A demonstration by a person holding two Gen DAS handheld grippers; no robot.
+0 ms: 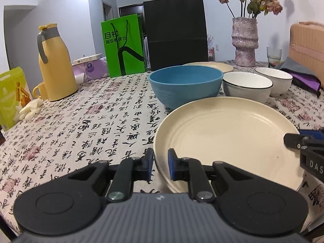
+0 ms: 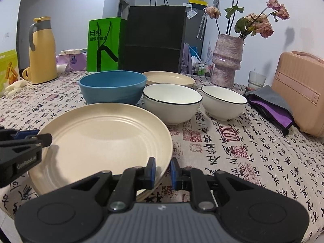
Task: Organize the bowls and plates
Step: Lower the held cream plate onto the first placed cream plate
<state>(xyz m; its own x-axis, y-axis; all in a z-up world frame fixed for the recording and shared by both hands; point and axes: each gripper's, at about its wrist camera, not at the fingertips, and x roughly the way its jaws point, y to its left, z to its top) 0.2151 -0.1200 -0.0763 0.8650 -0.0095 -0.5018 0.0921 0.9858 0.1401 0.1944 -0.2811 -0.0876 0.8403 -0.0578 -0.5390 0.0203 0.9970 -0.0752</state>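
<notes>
Barely begun: both grippers are straddling the near plate (image 1: 228, 139), left gripper (image 1: 160, 165) and right gripper (image 2: 163, 171) fingers parted around its rim, not clamped; behind it, bowls and second plate (image 2: 169, 78) are sitting unstacked

Both wrist views low, close, facing across table (image 1: 81, 125); share cream plate (image 1: 228, 133).

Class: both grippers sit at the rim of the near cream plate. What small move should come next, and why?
Probably close both grippers on the rim. The left gripper and right gripper each straddle an edge of the near plate with jaws apart, not yet clamped. A firm two-sided grip would let it be lifted toward the far plate behind the blue bowl.
</notes>
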